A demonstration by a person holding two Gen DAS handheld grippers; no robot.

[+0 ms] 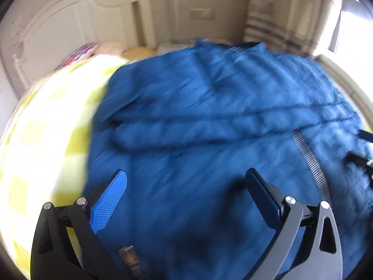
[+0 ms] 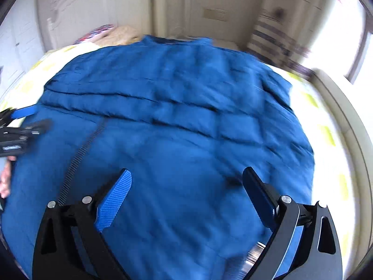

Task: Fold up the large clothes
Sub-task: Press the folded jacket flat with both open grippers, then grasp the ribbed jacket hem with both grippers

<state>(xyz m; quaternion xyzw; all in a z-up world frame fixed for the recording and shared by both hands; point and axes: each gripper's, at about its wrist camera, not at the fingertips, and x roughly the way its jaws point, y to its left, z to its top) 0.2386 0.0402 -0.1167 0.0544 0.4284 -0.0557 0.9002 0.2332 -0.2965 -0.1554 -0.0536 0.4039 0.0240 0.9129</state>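
A large blue quilted jacket (image 1: 209, 107) lies spread on the bed, one sleeve folded across its middle; a zipper (image 1: 314, 163) runs down its front. It also fills the right wrist view (image 2: 181, 107), zipper (image 2: 77, 161) at the left. My left gripper (image 1: 186, 182) hovers open and empty over the jacket's lower left part. My right gripper (image 2: 186, 182) hovers open and empty over its lower right part. The left gripper also shows at the left edge of the right wrist view (image 2: 25, 121), and the right one at the right edge of the left wrist view (image 1: 361, 149). Both views are blurred.
The bed has a yellow-and-white checked cover (image 1: 46, 128). A white headboard (image 1: 70, 23) and pillows (image 2: 116, 32) stand at the far end. A striped curtain (image 2: 275, 35) and a bright window (image 2: 349, 35) lie to the right, beside the bed's frame (image 2: 338, 107).
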